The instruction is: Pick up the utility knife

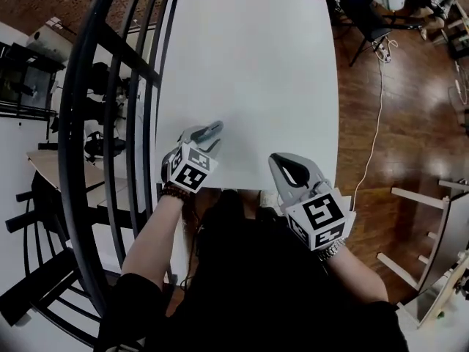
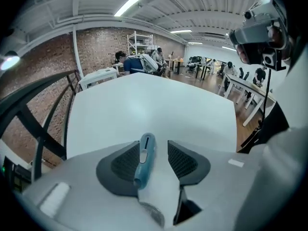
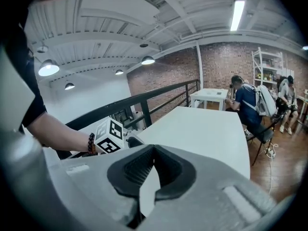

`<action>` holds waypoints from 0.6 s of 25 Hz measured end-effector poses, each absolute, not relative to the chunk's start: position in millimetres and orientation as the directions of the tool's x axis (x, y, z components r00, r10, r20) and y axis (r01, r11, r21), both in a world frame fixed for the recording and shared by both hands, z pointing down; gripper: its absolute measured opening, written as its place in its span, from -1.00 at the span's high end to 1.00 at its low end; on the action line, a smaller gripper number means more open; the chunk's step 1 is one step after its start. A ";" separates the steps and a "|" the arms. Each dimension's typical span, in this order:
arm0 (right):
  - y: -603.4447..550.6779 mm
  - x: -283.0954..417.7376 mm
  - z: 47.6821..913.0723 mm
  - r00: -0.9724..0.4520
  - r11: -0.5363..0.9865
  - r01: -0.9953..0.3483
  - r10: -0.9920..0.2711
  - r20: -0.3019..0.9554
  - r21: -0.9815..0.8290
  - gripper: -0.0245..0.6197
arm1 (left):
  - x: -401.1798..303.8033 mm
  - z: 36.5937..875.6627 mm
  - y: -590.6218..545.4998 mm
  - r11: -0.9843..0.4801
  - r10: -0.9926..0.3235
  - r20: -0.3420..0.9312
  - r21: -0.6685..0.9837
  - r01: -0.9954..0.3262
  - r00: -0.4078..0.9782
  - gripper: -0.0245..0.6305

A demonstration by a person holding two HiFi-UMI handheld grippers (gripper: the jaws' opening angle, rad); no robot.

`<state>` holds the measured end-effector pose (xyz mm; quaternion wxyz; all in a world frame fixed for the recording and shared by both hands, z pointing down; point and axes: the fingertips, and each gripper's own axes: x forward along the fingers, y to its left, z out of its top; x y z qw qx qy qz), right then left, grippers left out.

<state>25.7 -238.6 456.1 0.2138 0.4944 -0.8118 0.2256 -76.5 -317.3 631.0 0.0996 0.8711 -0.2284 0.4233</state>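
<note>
The blue utility knife (image 2: 144,159) lies between the jaws of my left gripper (image 2: 153,149). It rests against the left pad (image 2: 126,161), and a gap shows between it and the right pad (image 2: 182,159). In the head view the left gripper (image 1: 211,136) is low over the white table (image 1: 249,64) near its front left, with the knife (image 1: 214,129) at its tips. My right gripper (image 1: 284,166) hovers at the table's front edge, its jaws closed tip to tip with nothing in them (image 3: 154,150). The left gripper's marker cube (image 3: 109,136) shows in the right gripper view.
A black curved railing (image 1: 110,123) runs along the table's left side. Wooden floor (image 1: 381,123) with a white cable (image 1: 375,130) lies to the right. People sit at another white table (image 3: 211,96) far behind.
</note>
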 end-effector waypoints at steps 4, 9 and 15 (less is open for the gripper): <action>-253.9 30.5 465.0 -0.386 0.365 -0.917 -0.713 0.586 -0.160 0.95 | -70.9 657.0 -332.8 -0.908 -0.261 0.812 -0.023 -0.418 0.522 0.28; -261.0 30.7 467.6 -0.359 0.326 -0.930 -0.717 0.597 -0.168 0.95 | -67.8 665.8 -335.1 -0.927 -0.195 0.818 0.026 -0.374 0.541 0.25; -273.8 18.6 469.3 -0.355 0.316 -0.933 -0.722 0.594 -0.173 0.95 | -65.7 665.8 -330.7 -0.939 -0.153 0.803 0.063 -0.338 0.576 0.43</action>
